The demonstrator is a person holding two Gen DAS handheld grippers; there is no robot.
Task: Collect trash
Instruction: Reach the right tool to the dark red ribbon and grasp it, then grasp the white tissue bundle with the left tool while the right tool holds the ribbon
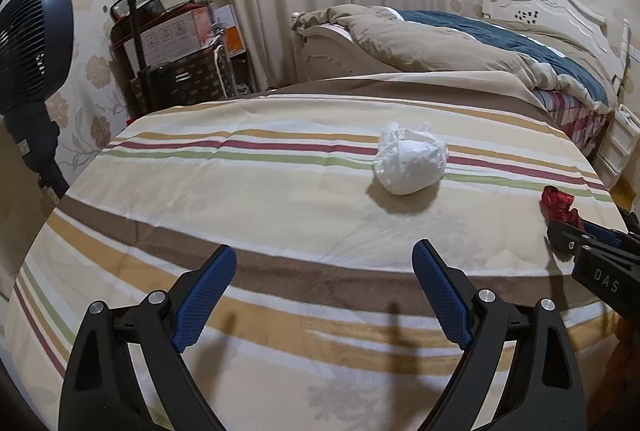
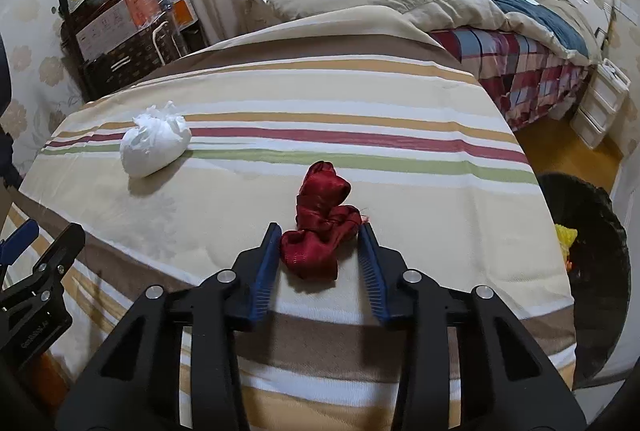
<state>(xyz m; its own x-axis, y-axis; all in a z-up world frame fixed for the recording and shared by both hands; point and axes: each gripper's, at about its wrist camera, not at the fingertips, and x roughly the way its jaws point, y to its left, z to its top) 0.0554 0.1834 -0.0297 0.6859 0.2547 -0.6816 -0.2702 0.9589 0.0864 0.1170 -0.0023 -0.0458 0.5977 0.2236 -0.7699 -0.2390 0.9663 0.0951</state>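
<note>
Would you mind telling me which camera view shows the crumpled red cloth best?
The right wrist view: the crumpled red cloth lies central on the striped tablecloth, whole, between the right gripper's blue pads. The left wrist view shows it only small at the right edge, its near end hidden behind that gripper.

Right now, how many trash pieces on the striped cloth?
2: white plastic wad far left; red wrapper between the right gripper fingers. Yellow scrap sits in the bin.

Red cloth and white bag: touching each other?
Apart. The right wrist view shows bare striped sheet between the red cloth and the white bag.
</note>
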